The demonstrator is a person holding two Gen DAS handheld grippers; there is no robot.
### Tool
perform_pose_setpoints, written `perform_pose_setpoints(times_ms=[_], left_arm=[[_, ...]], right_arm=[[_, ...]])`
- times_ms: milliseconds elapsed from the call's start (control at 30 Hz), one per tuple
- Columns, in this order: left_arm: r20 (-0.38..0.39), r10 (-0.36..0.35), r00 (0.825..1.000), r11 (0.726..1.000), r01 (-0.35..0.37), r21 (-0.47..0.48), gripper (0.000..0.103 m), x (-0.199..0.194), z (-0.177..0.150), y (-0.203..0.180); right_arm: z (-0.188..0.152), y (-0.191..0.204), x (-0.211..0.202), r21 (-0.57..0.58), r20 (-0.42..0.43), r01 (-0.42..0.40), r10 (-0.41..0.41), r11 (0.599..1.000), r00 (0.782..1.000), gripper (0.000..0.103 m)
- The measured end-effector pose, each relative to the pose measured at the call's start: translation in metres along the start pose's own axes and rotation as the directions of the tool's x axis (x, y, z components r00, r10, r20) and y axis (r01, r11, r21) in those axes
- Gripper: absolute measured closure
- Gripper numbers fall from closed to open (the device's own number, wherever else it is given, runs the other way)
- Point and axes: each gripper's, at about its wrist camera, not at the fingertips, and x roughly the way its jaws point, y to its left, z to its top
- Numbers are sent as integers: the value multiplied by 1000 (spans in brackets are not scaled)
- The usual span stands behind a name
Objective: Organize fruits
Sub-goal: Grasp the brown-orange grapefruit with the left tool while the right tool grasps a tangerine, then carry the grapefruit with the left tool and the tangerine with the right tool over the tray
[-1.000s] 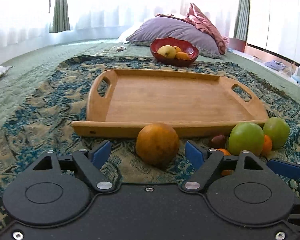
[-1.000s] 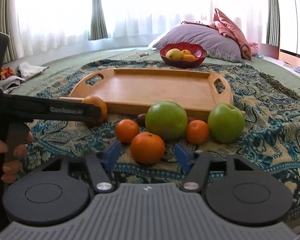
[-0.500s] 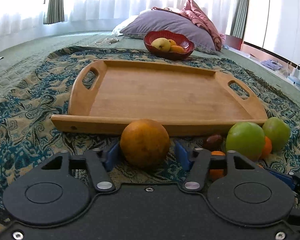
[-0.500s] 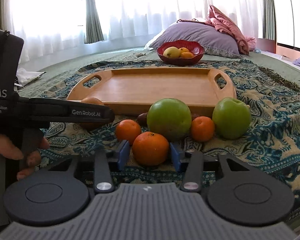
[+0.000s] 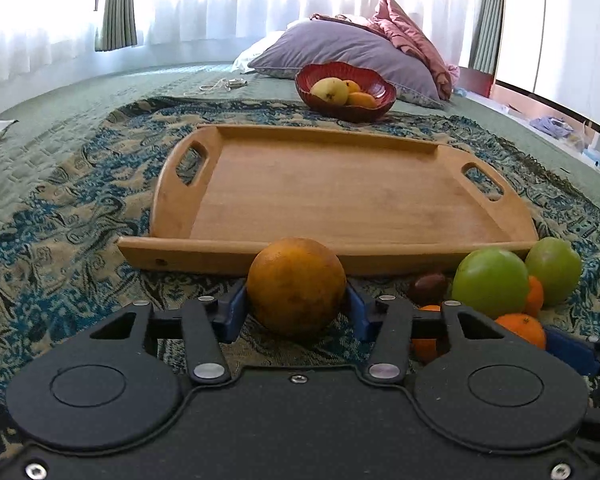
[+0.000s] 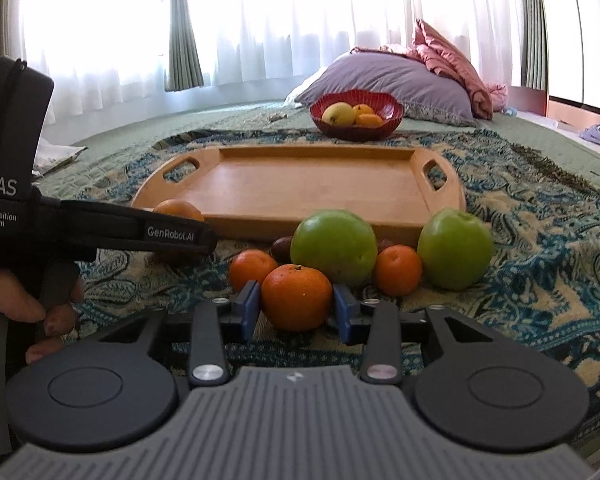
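Note:
My left gripper (image 5: 296, 312) is shut on a large dull orange (image 5: 296, 286) that sits on the patterned cloth in front of the wooden tray (image 5: 340, 258). My right gripper (image 6: 296, 312) is shut on a small bright mandarin (image 6: 296, 297), just in front of a fruit cluster: two green apples (image 6: 334, 246) (image 6: 454, 248), two more mandarins (image 6: 252, 266) (image 6: 398, 268) and a dark fruit (image 6: 280, 246). The left gripper's body (image 6: 100, 228) shows at the left of the right wrist view, hiding most of the large orange (image 6: 178, 210). The tray's floor is bare.
A red bowl (image 5: 380, 102) with a yellow pear and small oranges stands behind the tray, in front of a purple pillow (image 5: 340, 48). The patterned cloth (image 5: 80, 208) lies on a green quilt. The fruit cluster (image 5: 490, 280) lies right of my left gripper.
Both grippers moved forward and closed: the left onto the large orange, the right onto the front mandarin. Both fruits rest on the cloth as before.

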Motion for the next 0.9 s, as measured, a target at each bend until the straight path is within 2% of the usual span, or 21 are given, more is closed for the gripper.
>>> perform_pose_setpoints(times_ms=[267,467,733,900], left_arm=[[62,3,998,1000,-2,-10,55,-17,23,4],[84,-2,996,1000,3,-14,55,-18,55,7],[29,-31,999,999,32,-39,55,21,106,20],[-60,-55,997,998,53,-42,55,64,130,26]], right_arm=[[26,-9,-6,9,53,25,-26,1000,998,60],[64,-25,2,22,70,34,-36,999,997,60],[127,-59,49,71,-14,11,-10,997,1000,60],[156,-76,98,103,-122,-1,14,995,992,60]])
